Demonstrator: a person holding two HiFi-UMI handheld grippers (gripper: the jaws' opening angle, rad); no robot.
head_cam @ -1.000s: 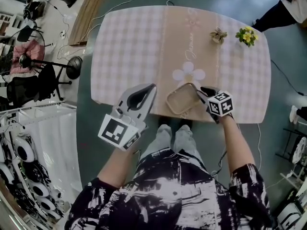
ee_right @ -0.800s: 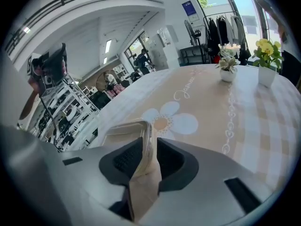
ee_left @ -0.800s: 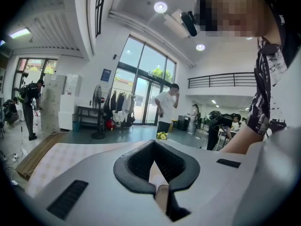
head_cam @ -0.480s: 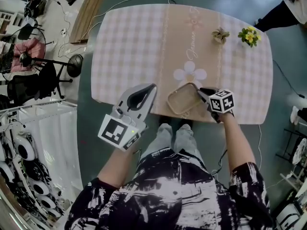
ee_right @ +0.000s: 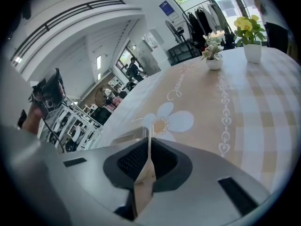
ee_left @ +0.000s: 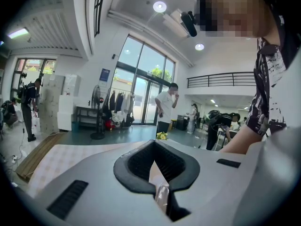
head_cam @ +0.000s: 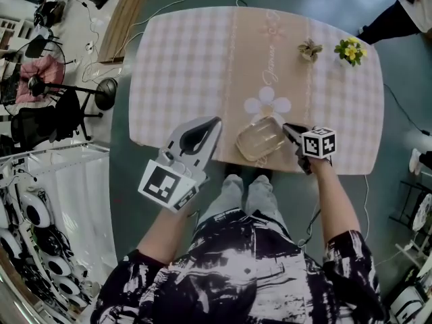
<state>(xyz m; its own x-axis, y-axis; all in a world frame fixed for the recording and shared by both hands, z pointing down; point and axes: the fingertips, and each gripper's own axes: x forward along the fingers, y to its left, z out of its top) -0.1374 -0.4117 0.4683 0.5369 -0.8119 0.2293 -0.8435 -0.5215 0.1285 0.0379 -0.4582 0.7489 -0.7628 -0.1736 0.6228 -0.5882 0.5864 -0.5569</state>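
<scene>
The left gripper [head_cam: 214, 122] hovers over the near edge of the bench [head_cam: 182, 59], just left of the clear container [head_cam: 258, 140] and not touching it. In its own view its jaws are drawn together with nothing pinched between them, so it gives the container no support. If the container swings that way, it may knock against those closed tips.

The clear container sits in the middle, right at the near edge of the bench, below the flower printed on the cloth. I cannot tell whether its base rests on the cloth or hangs just above it. Being so close to the edge is the main hazard. A slip or a small pull towards the person could send it off the bench and down to the floor [head_cam: 128, 181].

The right gripper [head_cam: 287, 128] is closed on the container's right-hand wall. Its own view shows the thin clear wall upright between the pads. That is a one-sided hold on a narrow strip of smooth plastic. The container's weight hangs out to the left of the pinch, so it may pivot or slide out. A harder squeeze could bend or crack the wall.

Two small potted plants [head_cam: 309, 48] [head_cam: 348, 49] stand at the far right of the bench, well apart from all this. They seem at risk only from a wide sweep across the bench.
</scene>
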